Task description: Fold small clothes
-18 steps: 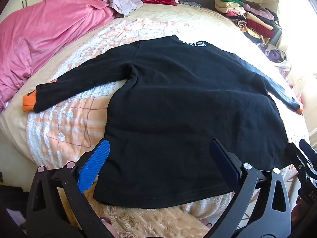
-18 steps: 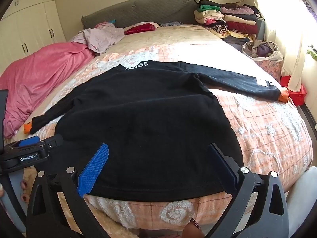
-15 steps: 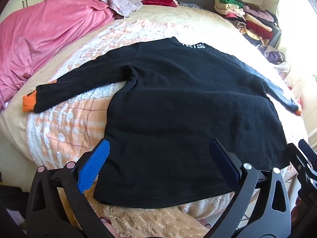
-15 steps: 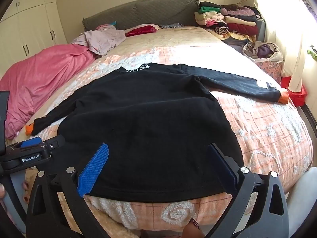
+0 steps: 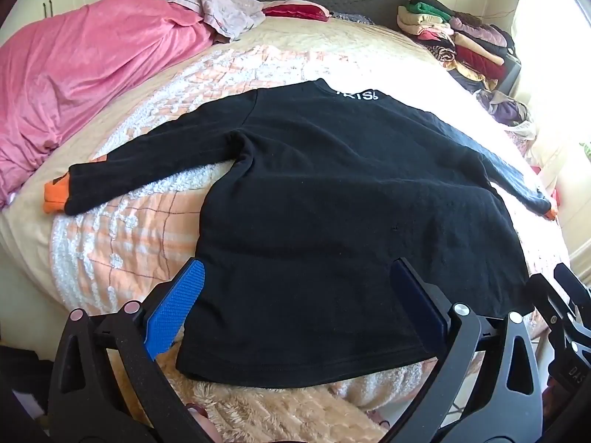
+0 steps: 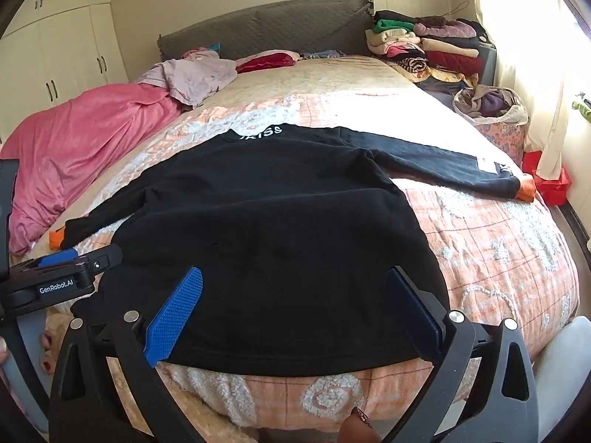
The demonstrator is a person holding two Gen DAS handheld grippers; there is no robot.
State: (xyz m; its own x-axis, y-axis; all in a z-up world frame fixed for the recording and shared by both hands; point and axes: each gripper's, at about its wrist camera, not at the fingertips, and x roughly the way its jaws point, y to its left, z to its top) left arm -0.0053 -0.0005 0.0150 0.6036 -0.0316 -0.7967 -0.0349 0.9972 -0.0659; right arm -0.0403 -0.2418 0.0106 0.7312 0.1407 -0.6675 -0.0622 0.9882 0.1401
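Note:
A black long-sleeved top (image 5: 332, 203) with orange cuffs lies flat on the bed, hem toward me, sleeves spread to both sides; it also shows in the right wrist view (image 6: 280, 229). Its left cuff (image 5: 55, 197) and right cuff (image 6: 525, 189) rest on the bedspread. My left gripper (image 5: 295, 306) is open and empty, hovering over the hem near its left corner. My right gripper (image 6: 295, 306) is open and empty over the hem toward its right side. The left gripper's body (image 6: 55, 280) shows at the left of the right wrist view.
A peach and white quilt (image 6: 498, 258) covers the bed. A pink blanket (image 5: 74, 74) lies along the left side. Loose clothes (image 6: 195, 74) sit near the grey headboard (image 6: 277, 26). Folded clothes (image 6: 424, 48) are stacked at the far right, with a basket (image 6: 491, 110) beside.
Both views have drifted back and up a little, so the top sits slightly lower in frame. Both grippers stay open over the hem.

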